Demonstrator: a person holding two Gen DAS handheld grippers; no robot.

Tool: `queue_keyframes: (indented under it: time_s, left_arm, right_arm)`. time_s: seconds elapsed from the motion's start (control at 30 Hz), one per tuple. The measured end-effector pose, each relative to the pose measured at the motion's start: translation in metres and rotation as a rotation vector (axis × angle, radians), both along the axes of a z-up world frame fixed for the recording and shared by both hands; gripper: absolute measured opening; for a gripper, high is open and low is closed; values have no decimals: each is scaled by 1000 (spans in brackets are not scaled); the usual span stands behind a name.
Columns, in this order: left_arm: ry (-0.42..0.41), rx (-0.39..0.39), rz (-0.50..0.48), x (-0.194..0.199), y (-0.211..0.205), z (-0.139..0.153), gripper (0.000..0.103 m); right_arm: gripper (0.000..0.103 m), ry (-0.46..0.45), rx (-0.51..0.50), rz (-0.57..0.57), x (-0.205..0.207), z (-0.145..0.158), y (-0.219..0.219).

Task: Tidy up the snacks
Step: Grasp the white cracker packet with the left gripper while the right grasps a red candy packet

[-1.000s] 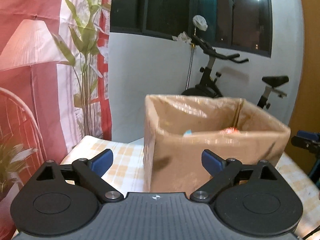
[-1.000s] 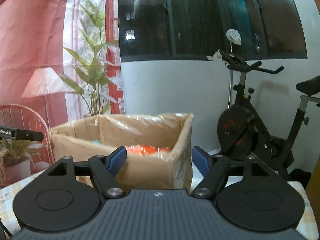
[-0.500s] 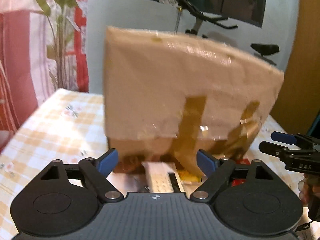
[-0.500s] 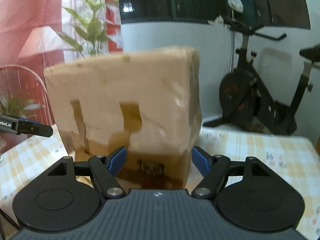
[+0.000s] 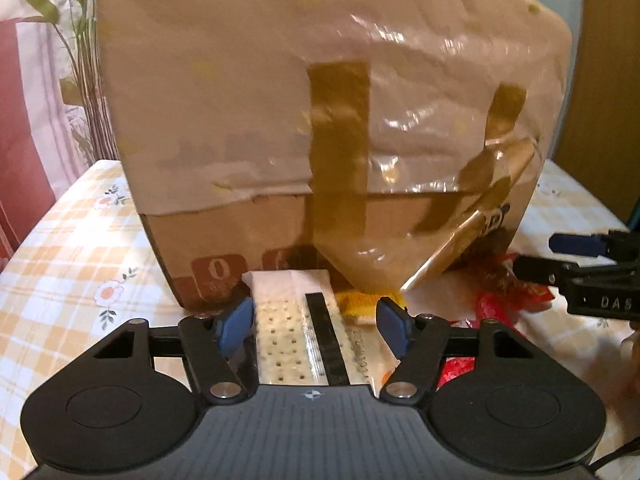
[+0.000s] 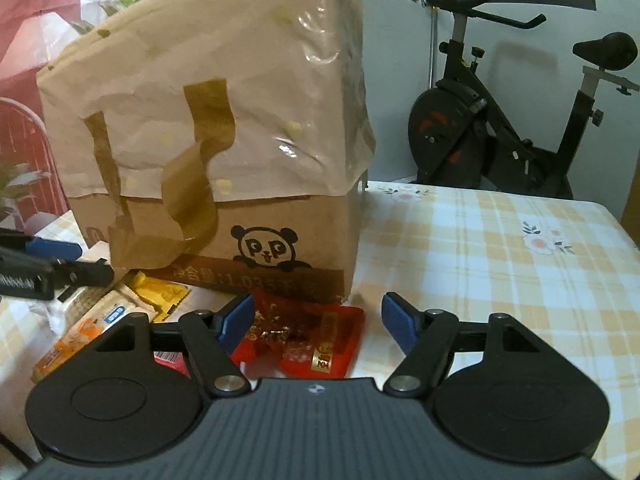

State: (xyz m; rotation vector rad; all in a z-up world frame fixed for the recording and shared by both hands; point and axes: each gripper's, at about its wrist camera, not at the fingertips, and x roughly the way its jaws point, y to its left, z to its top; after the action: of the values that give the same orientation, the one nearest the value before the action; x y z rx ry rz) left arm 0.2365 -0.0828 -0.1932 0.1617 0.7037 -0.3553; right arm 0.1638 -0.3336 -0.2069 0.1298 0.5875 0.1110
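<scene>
**Both tongs low at the foot of the box**

My left gripper (image 5: 316, 324) sits just in front of the cardboard box (image 5: 328, 120), and its jaws are closing with the clear cracker packet (image 5: 298, 336) lying between them; the blue pads stand just off its edges, so I have no hold on it. The packet's far end touches the base of the box. A yellow wrapper (image 5: 356, 300) pokes out just to the right of it.

My right gripper (image 6: 318, 318) hangs partly spread over the red snack packet (image 6: 316, 336), which lies on the checked tablecloth (image 6: 500, 260) against the box's front corner. Its left pad is at the packet's edge; the right pad is clear of it, nothing gripped.

More snacks lie to the left: a yellow sachet (image 6: 162, 292) and an orange packet (image 6: 68, 344). An exercise bike (image 6: 500, 120) stands behind the table.
</scene>
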Motion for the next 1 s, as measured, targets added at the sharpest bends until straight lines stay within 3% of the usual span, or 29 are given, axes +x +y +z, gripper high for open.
queue_keyframes:
  time_s: [0.1, 0.17, 0.63, 0.9, 1.0]
  left_arm:
    - [-11, 8, -2, -4, 1, -3, 68]
    - [-18, 6, 6, -7, 4, -2, 49]
    - [-56, -147, 118, -48, 49, 22, 49]
    - [-53, -188, 110, -60, 49, 21, 49]
    - [-45, -191, 88, -62, 44, 16, 49]
  right_arm:
    - [73, 20, -10, -1, 6, -2, 4]
    - [73, 28, -20, 5, 8, -5, 7]
    - [73, 59, -24, 7, 10, -13, 9]
    - [74, 120, -92, 31, 19, -19, 19]
    - [67, 107, -123, 48, 17, -21, 25]
